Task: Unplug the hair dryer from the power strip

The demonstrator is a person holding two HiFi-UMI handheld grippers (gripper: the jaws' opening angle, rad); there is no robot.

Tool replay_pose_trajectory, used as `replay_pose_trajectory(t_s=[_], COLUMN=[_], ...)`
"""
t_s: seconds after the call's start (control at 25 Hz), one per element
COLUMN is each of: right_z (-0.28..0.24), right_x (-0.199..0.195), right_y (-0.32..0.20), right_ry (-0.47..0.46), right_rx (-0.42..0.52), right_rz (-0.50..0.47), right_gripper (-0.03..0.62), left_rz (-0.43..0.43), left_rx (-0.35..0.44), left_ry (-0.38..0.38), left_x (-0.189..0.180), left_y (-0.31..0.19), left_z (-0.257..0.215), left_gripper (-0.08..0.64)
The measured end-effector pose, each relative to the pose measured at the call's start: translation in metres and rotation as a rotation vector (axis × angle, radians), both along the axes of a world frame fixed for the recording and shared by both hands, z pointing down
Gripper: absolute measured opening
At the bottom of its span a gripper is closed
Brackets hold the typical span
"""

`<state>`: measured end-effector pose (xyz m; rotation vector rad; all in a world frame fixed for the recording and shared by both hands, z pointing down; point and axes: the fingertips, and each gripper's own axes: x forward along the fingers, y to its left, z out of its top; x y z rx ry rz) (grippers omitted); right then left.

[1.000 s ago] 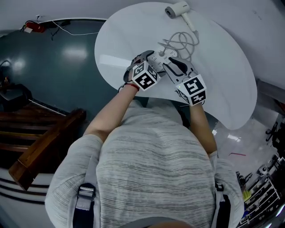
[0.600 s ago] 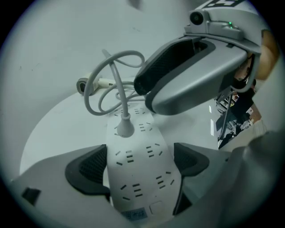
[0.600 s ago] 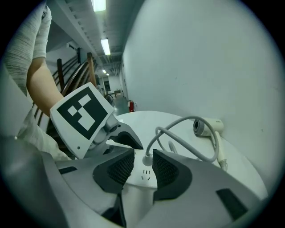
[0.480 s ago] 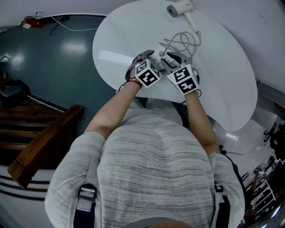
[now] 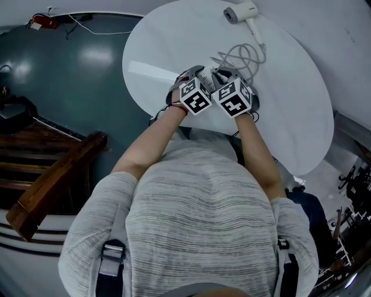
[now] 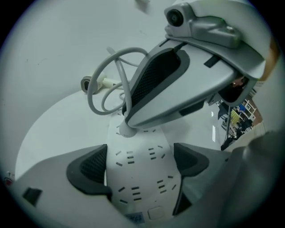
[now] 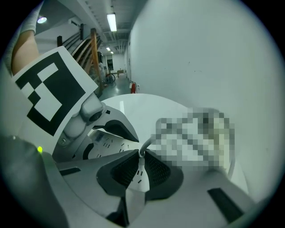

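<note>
A white power strip lies on the round white table, and my left gripper is shut on it, with a dark pad pressed to each long side. At the strip's far end stands the white plug. My right gripper is shut on that plug, and the grey cord rises out between its pads. The cord coils behind the grippers and runs to the white hair dryer at the table's far edge. In the head view the two marker cubes sit side by side.
The table's near edge is just behind my wrists, with dark green floor to its left. Dark wooden stairs stand at lower left. A red object with a white cable lies on the floor at far left.
My right gripper has moved left and forward to beside the left one, over the strip's far end where the plug stands. The left gripper has stayed on the strip.
</note>
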<state>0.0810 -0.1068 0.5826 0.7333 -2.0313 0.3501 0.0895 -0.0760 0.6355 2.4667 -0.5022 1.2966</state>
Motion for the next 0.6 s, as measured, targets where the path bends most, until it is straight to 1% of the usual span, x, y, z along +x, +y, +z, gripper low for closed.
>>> replay_pose_trajectory(t_s=[0.16,0.28,0.48,0.6], right_z=[-0.0011,-0.0008,-0.0014,-0.0028], right_x=[0.0016,0.0046,0.0078,0.0092], right_y=[0.0006,0.0012,0.0016,0.0023], right_ry=[0.002,0.005,0.003,0.011], right_rx=[-0.022,-0.039,-0.066,-0.072], right_rz=[0.004,0.011,0.032,0.024], right_gripper=[0.054,0.052,0.052,0.052], left_rz=[-0.009,0.000,0.013,0.020], left_rx=[-0.032,-0.056,-0.065,-0.076], left_ry=[-0.013,-0.017,-0.028,-0.038], left_x=[0.0010,0.0031,0.0050,0.0055], left_y=[0.0002,0.0004,0.0012,0.0013], left_z=[0.0012,0.0023,0.0037,0.0047], left_gripper=[0.460,0.460,0.460,0.460])
